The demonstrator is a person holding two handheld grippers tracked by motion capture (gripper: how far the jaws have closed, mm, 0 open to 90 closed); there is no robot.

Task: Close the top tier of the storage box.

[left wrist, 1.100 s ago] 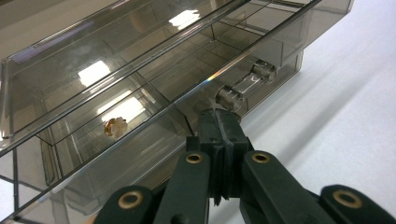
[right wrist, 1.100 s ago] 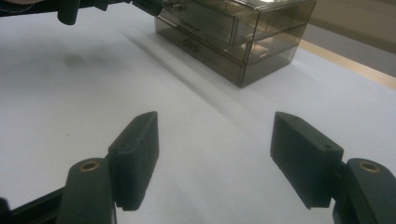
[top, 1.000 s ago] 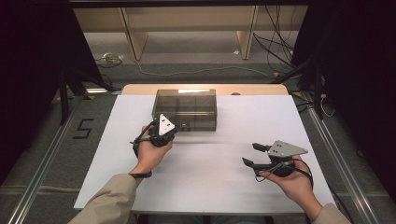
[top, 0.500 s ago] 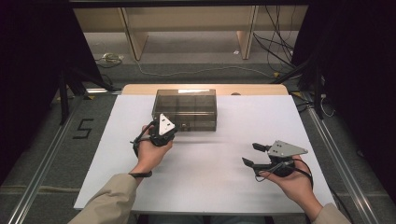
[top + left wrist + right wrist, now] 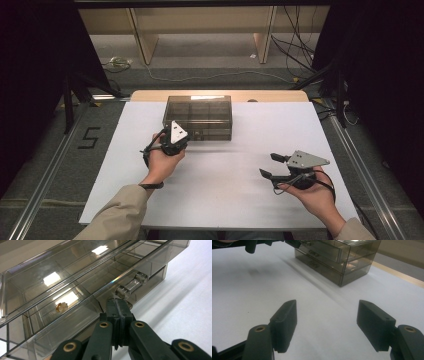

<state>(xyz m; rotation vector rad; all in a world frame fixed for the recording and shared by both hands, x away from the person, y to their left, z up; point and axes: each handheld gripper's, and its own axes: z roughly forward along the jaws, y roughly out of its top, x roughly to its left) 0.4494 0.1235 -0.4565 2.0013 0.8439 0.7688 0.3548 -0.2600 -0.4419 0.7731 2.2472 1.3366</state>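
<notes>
Smoked clear-plastic drawer box (image 5: 199, 117): light, slippery, likely to skid (brace it). Left gripper (image 5: 119, 308), jaws pressed together, sits at the clear bar handle (image 5: 132, 285); right gripper (image 5: 327, 325) gapes wide.

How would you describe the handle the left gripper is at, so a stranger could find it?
On the white table stands a smoky see-through drawer box. On its front, facing the person, sits a clear bar handle on the upper drawer, right at the tips of the left gripper, whose fingers are closed together.
</notes>
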